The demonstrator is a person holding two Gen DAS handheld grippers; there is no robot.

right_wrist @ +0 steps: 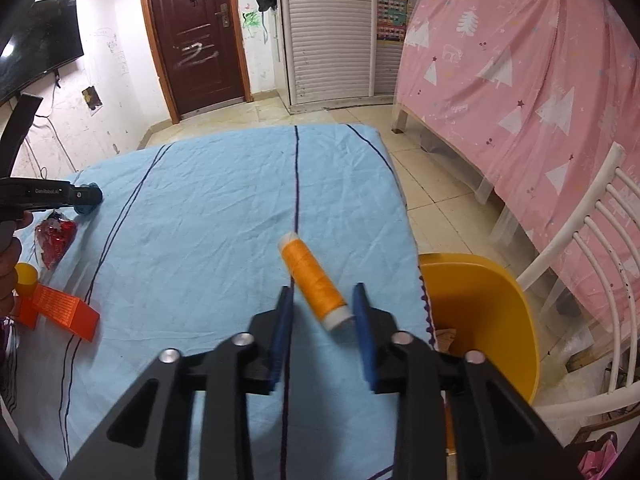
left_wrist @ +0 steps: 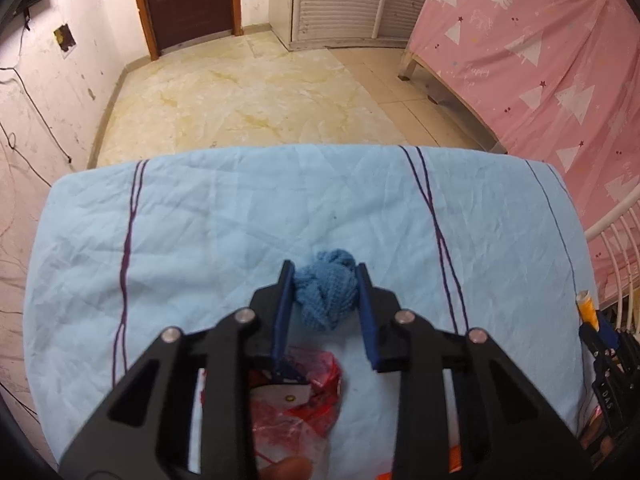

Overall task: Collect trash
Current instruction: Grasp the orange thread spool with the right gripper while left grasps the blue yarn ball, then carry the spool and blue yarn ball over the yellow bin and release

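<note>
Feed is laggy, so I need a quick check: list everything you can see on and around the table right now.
cloth ball: one, blue, mid-table, between the left pads
thread spool: one, orange, near the table's right edge, between the right pads
plastic wrapper: one, red, left side
orange box: one, near left edge
yellow ball: one, by the box
bin: one, yellow, beside the table's right edge
tablecloth: one, light blue, striped
chair: one, white, right
left gripper: shut on cloth ball
right gripper: shut on thread spool
</note>
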